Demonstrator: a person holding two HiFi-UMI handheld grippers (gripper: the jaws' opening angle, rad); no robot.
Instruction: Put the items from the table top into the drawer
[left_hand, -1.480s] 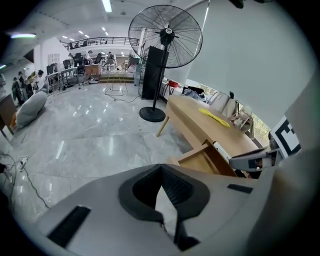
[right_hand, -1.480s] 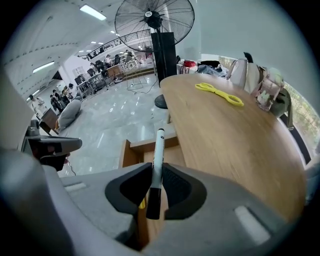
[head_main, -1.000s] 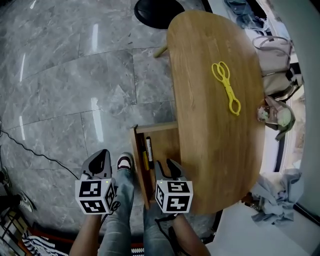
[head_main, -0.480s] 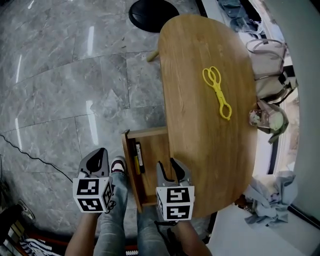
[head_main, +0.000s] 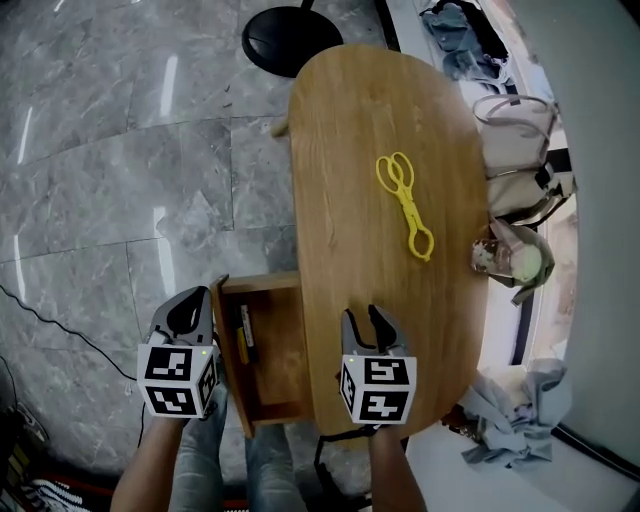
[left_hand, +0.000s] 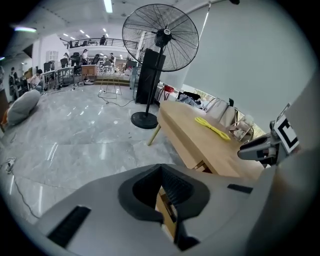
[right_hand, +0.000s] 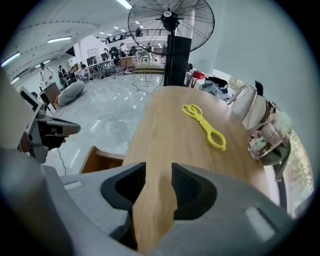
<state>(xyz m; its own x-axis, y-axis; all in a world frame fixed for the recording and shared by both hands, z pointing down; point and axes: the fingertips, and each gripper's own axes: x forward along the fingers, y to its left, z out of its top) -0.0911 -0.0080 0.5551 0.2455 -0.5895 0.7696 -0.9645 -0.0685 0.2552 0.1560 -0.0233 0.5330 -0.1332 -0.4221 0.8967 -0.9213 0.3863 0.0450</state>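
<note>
Wooden worktop (head_main: 380, 120) | drawer (head_main: 280, 355) open | right gripper (head_main: 364, 316) jaws just widened, empty; left gripper (head_main: 190, 306) jaws closed, empty | likely step: reach yellow tongs (head_main: 404, 203) | next: straddle, clench

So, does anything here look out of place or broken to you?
Nothing looks spilled or broken. The yellow tongs lie slantwise, alone on the table. The drawer at the table's side stands pulled open with pens inside. That fits a tidy-up that is only half done.
</note>
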